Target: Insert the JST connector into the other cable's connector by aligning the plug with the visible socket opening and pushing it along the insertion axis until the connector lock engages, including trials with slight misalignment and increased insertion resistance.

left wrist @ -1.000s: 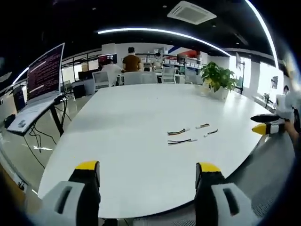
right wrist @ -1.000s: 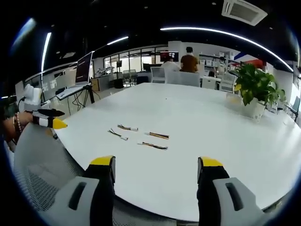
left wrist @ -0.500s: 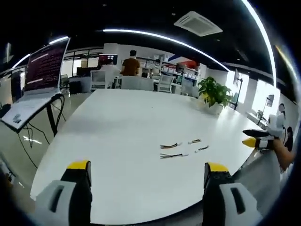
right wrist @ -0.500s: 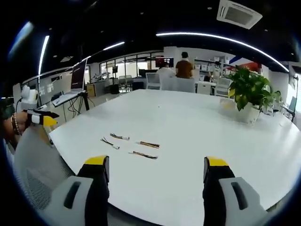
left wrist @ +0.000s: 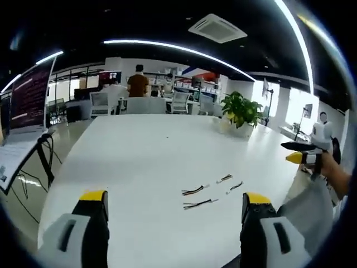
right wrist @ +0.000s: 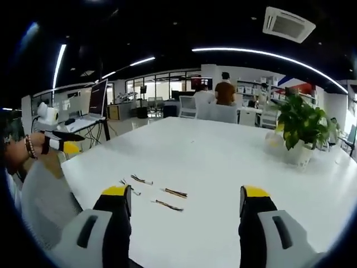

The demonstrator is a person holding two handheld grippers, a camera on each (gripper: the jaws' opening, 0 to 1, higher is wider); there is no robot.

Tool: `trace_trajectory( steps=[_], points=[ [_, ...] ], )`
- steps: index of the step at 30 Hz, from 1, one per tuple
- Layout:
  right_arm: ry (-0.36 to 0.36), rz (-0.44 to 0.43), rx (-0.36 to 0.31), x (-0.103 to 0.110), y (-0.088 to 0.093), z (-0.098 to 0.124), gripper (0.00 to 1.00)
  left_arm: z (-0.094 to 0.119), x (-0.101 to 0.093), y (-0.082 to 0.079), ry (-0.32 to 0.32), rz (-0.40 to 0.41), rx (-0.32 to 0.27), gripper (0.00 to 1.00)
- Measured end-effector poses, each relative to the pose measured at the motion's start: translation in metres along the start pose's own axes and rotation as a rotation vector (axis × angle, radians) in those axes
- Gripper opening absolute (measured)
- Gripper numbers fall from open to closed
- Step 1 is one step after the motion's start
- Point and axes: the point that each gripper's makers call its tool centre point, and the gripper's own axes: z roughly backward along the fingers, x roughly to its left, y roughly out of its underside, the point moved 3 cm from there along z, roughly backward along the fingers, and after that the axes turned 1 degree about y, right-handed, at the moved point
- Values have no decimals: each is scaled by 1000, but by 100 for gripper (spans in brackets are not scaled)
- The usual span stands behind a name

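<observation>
Blocky yellow-tipped fingers [left wrist: 93, 196] apart, thin cables [left wrist: 198, 204]

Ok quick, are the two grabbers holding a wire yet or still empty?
Left gripper: open, holding nothing.
Right gripper: open, holding nothing.
The cables lie on the table.

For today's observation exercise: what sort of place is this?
Probably an open-plan office: a big white table, a potted plant, office chairs and a monitor on a stand.
</observation>
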Motion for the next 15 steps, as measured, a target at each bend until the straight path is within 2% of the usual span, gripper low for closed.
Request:
trace_trajectory(
  steps=[6, 10, 12, 15],
  points=[
    [-20, -12, -33, -12, -18, -12, 71, -17, -2, -20, 39, -13, -44, 99],
    [-30, -17, -26, -18, -24, -24, 71, -31, 3, -28, 44, -36, -43, 99],
    [-36, -30, -31, -21, -30, -29, 69, -41, 12, -33, 49, -44, -38, 99],
    [-21, -43, -61, -25, -42, -34, 68, -48, 10, -42, 53, -65, -48, 99]
  ],
)
